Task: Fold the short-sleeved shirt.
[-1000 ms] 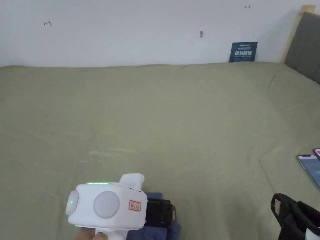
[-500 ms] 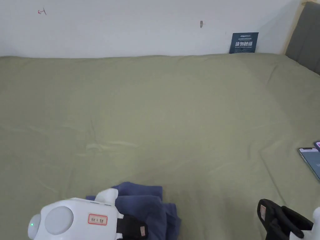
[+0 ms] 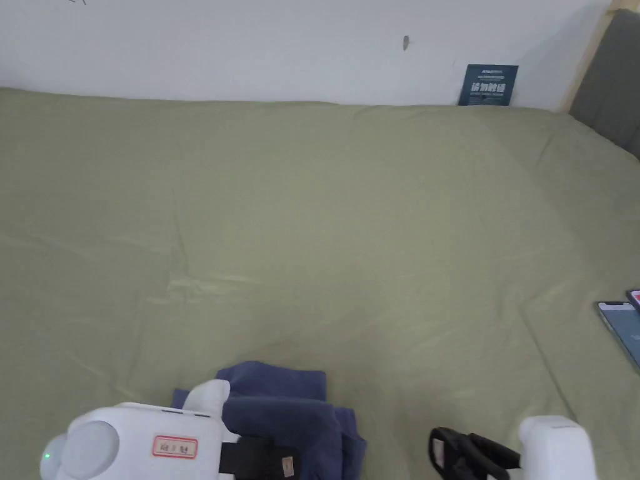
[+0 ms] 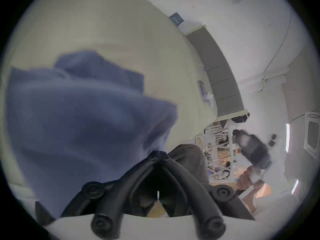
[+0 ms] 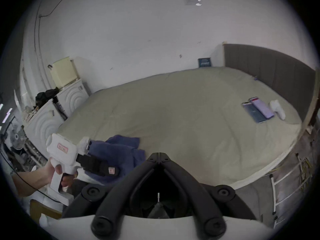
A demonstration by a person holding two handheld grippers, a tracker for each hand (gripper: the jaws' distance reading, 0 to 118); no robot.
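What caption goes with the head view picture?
Left gripper at a bunched blue shirt on a green bed.

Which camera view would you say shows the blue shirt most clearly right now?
The right gripper view: the blue shirt lies bunched on the bed, whole and sharp. The head view cuts it off at the bottom edge behind the left gripper. The left gripper view shows it close but blurred.

Blurred blue shirt point(image 4: 83, 119) cloth fills the left half of the frame, bunched over a pale green bed point(image 4: 121, 36). The left gripper point(image 4: 158, 154) rises from the bottom centre, its black jaws meeting at the tips against the shirt's lower right edge. A grey headboard point(image 4: 218, 74) curves down the right.
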